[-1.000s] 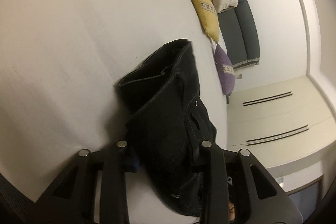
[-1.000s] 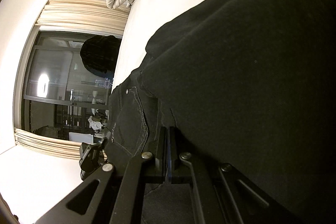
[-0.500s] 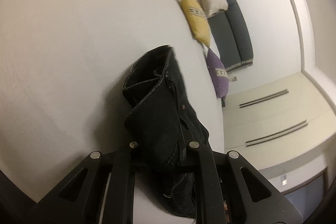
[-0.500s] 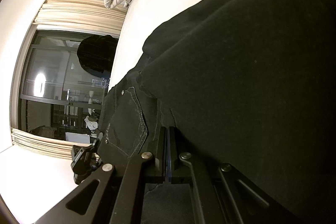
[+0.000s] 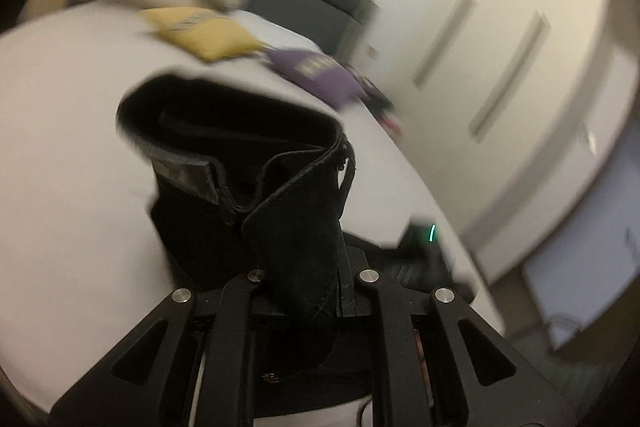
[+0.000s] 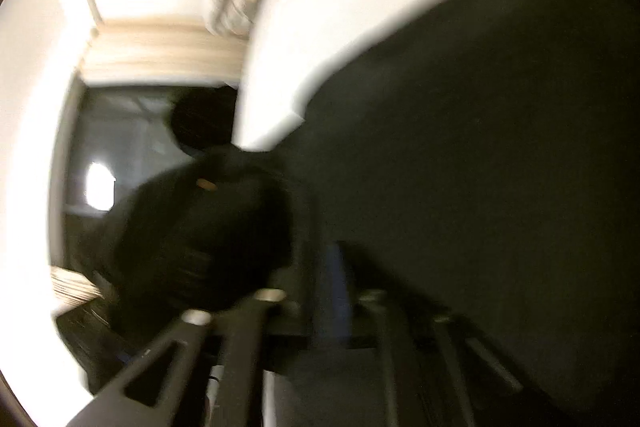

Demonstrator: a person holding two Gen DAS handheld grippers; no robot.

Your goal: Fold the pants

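Left wrist view: the left gripper (image 5: 304,291) sits at the lower centre of the frame, its fingers pinching a bunched fold of the black pants (image 5: 256,163). The garment rises from the fingers toward the centre of the frame, with the open waistband in a loop above the white bed (image 5: 60,147). A yellow pillow (image 5: 200,35) and a purple pillow (image 5: 316,71) lie at the upper centre. Right wrist view: the frame is heavily blurred. The right gripper (image 6: 332,303) occupies the lower centre, its fingers pressed close together on dark cloth of the pants (image 6: 480,167), which fill the right half of the frame; the bed (image 6: 360,27) shows at the upper centre. Progress assessment: both grippers hold the garment, which appears bunched rather than flat. No finished fold is visible; the folds and the final laying down appear to remain.
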